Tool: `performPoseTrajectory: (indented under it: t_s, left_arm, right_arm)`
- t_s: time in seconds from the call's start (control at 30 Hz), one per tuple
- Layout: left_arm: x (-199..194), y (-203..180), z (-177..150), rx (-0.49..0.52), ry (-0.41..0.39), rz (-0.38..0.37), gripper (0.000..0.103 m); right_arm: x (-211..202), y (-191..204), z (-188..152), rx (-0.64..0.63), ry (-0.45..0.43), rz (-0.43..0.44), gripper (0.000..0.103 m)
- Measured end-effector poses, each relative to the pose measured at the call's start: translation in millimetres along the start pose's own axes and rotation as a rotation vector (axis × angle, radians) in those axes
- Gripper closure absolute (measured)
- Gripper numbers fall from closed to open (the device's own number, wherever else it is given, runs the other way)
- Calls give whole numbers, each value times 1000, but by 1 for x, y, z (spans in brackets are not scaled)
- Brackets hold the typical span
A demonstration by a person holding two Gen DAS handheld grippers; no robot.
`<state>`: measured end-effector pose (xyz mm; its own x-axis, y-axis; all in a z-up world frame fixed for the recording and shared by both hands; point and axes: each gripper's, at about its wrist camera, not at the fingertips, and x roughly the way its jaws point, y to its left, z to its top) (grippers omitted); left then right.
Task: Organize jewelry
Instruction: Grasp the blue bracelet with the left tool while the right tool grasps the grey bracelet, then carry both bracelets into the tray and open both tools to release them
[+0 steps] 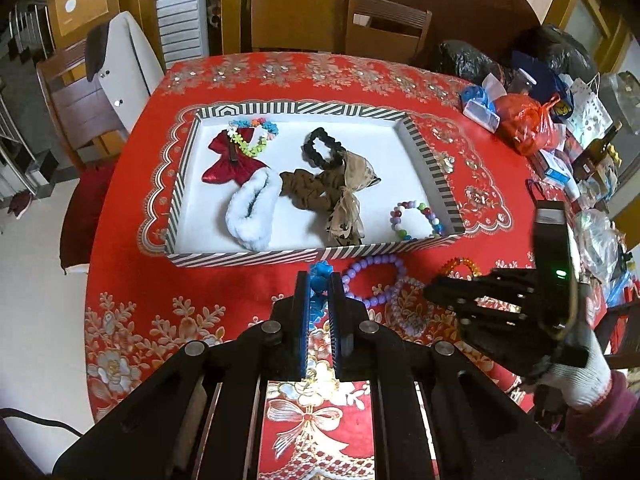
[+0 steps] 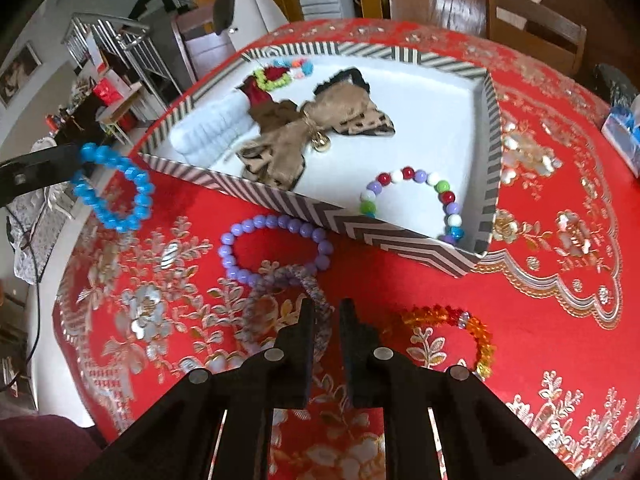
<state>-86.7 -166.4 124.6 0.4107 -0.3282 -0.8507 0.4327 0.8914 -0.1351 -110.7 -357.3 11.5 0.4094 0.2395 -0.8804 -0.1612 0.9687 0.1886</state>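
A blue bead bracelet (image 1: 320, 280) is clamped in my left gripper (image 1: 319, 276), which is shut on it above the table just in front of the striped tray (image 1: 248, 258). From the right wrist view the blue bracelet (image 2: 138, 184) dangles from the left gripper (image 2: 76, 164). My right gripper (image 2: 326, 306) hovers low over a pale sparkly bracelet (image 2: 260, 292), jaws almost together, nothing visibly pinched. A purple bead bracelet (image 2: 276, 222) and an orange crystal bracelet (image 2: 480, 336) lie on the red cloth. In the tray (image 2: 360, 232) lies a multicoloured bead bracelet (image 2: 408, 174).
The tray also holds a white fluffy scrunchie (image 1: 252, 216), a brown scrunchie with a leopard bow (image 1: 344, 200), a red bow (image 1: 230, 164) and a black scrunchie (image 1: 320, 148). Bags and bottles (image 1: 528, 120) crowd the table's right side. Chairs stand around the table.
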Motion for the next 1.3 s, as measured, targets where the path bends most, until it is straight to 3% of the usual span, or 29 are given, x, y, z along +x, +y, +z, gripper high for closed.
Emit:
performPoseTrajectory:
  t_s: [0.27,0.37,0.7,1.03,1.3]
  left_arm:
    - [4,10,-2,-30,15,8,96]
    - [5,9,-2,-31,20,7,96]
    - [-3,8,11,-14,-11,11,96]
    - [-2,5,57,13,-40,19,96]
    - [32,-4,109,53,-29,25,96]
  right_arm:
    - [8,5,0,-18,21,16,91]
    - [6,6,-3,-2,7,24,96]
    - [-54,-11,1,121,-134,115,96]
    - [-78,-35,49,169,-217,68,96]
    - [-44,-66,101,214,-180,17,96]
